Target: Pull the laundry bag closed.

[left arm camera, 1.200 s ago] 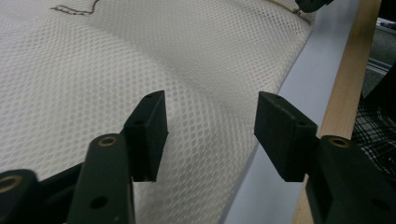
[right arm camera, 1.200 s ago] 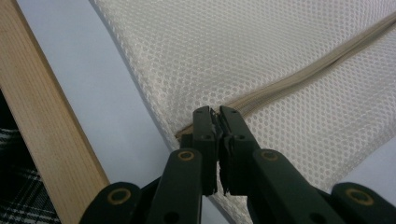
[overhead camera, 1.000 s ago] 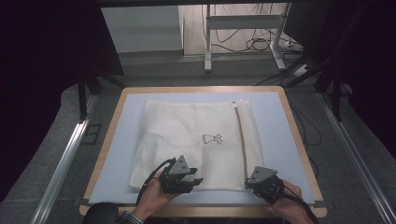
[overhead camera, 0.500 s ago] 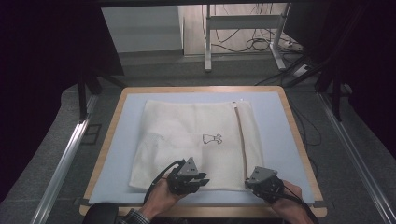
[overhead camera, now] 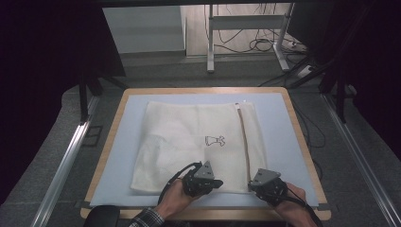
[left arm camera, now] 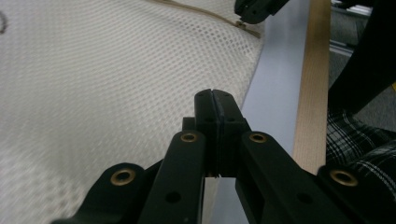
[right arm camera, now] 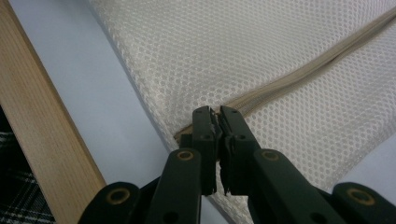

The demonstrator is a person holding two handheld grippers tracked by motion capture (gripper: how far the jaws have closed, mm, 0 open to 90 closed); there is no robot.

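Since the earlier frame, left hand-held gripper (overhead camera: 216, 183) has slid right along the near edge of the mesh bag (overhead camera: 189, 142) on the worktop (overhead camera: 118, 156), jaws just closing, pressed together; right hand-held gripper (overhead camera: 251, 185) pinches the zipper (overhead camera: 244, 137) end.

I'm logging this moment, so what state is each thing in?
Mesh bag: lying flat on the mat, near edge pinched.
Zipper: closed as far as it shows.
Left tongs: just closed, shut on the bag's near edge.
Right tongs: shut at the zipper's near end.
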